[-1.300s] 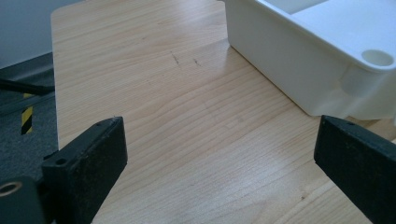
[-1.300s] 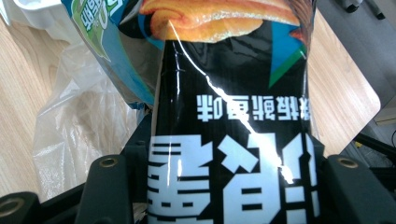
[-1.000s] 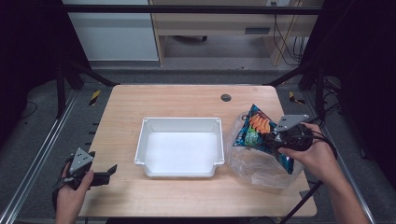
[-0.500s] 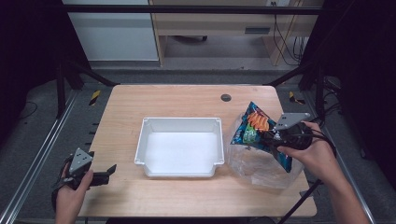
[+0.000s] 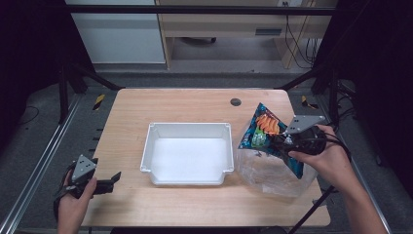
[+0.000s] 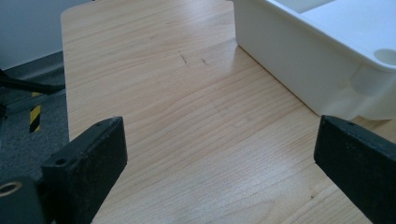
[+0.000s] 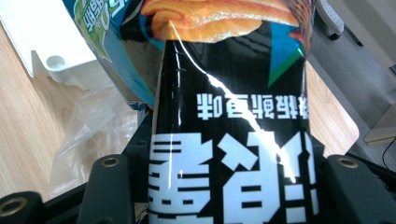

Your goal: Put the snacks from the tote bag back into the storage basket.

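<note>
Right gripper (image 5: 280, 141) clamped on a glossy blue-and-black crisp packet (image 5: 265, 131), held above a crumpled clear plastic bag (image 5: 270, 170) near the wooden worktop's (image 5: 195, 105) right edge. Left gripper (image 5: 109, 181) at the near left corner, jaws wide with nothing between. White rectangular plastic tub (image 5: 187, 151) mid-worktop.

Premises: a lab or test room set up as a recording station. A light wooden desk (image 5: 195, 105) with rounded corners stands inside a black metal frame (image 5: 195, 9) whose struts brace down to the floor at both sides. The floor (image 5: 44, 146) is grey carpet, with yellow-black hazard tape (image 5: 99, 101) at the frame's feet. Behind the desk stand a white cabinet (image 5: 117, 31) and a wooden bench (image 5: 229, 24), with cables (image 5: 294, 39) hanging beside it.
</note>
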A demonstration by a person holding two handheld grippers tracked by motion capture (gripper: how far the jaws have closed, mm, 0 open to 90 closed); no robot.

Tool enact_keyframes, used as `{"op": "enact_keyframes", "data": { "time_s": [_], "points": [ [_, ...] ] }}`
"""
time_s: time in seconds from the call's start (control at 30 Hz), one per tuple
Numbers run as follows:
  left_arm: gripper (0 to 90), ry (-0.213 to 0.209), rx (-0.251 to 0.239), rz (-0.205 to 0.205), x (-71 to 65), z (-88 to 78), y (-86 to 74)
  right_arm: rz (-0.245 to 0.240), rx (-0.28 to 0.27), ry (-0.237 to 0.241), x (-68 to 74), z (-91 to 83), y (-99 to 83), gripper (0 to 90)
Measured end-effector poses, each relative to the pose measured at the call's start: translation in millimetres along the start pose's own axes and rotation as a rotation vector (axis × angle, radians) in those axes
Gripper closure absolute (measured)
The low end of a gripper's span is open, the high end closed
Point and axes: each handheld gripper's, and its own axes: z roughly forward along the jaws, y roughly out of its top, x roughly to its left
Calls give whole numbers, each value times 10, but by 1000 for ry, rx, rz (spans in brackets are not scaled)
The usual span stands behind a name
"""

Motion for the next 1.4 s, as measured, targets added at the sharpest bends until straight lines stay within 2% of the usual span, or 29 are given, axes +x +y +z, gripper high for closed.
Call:
{"op": "enact_keyframes", "data": {
  "time_s": [0.17,0.33,0.4,0.7,0.97,1.13,1.4],
  "points": [
    [22,-1,4,5,-5,3,2,-2,-12,5,15,-11,39,427],
    [22,0,11,0,3,14,-6,15,-12,-1,32,-22,106,428],
    [22,0,14,0,1,19,-8,7,-16,0,37,-33,151,428],
    [23,-9,28,12,-17,50,-3,9,-71,5,70,-15,367,429],
    [24,-1,24,23,-16,38,9,-32,-93,37,171,153,639,430],
    [25,-9,23,25,-49,51,15,-46,-109,54,183,232,794,431],
    [26,-20,17,23,-75,49,21,-84,-103,84,194,408,989,431]
  ]
}}
